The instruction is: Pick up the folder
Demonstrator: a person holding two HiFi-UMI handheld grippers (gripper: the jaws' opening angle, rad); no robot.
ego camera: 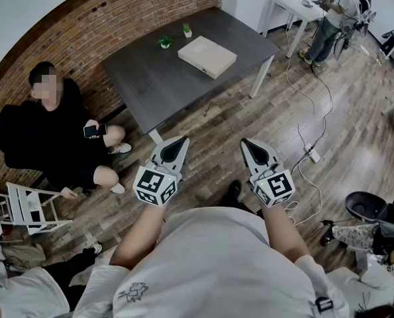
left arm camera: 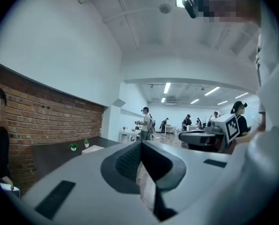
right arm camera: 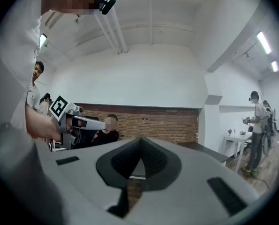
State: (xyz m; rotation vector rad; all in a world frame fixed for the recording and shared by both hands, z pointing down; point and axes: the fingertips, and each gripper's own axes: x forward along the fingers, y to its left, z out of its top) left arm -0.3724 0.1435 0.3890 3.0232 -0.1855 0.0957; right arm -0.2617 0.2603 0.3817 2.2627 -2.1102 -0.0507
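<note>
So | left hand-held gripper and right hand-held gripper were level, jaws together, empty | folder lay flat on the surface, well apart from both | risk I judged: shut jaws would skid off it or knock the potted plants

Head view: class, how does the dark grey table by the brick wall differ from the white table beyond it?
The dark grey table has a dark top, the white table a white one. The dark grey table bears a flat beige folder and two small potted plants; a person stands at the white table. Both have white legs.
</note>
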